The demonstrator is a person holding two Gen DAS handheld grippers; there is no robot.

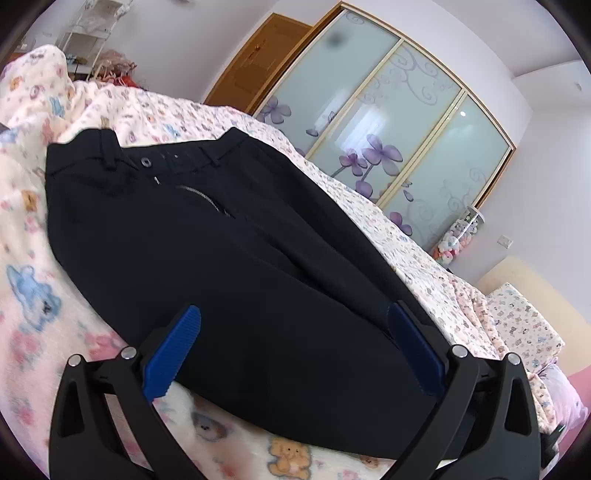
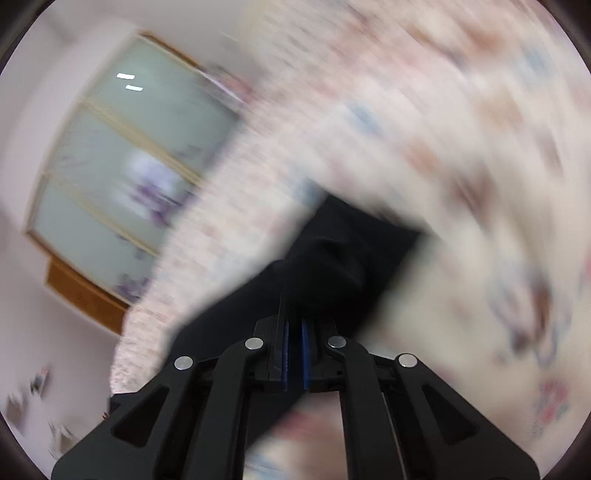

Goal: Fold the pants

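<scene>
Black pants [image 1: 229,258] lie on a bed, waistband with button and open zipper at the far left, legs running toward me. My left gripper [image 1: 295,325] is open, its blue pads [image 1: 173,350] spread wide just above the leg fabric, holding nothing. In the right wrist view, which is strongly motion-blurred, my right gripper [image 2: 294,328] is shut on a fold of the black pants [image 2: 343,251], and the cloth stretches away from the pads.
The bed has a cream blanket [image 1: 48,280] with cartoon animal prints. A sliding wardrobe [image 1: 399,125] with frosted floral doors stands behind, next to a wooden door [image 1: 258,59]. A white shelf rack [image 1: 92,33] stands at the far left. Pillows [image 1: 524,325] lie at the right.
</scene>
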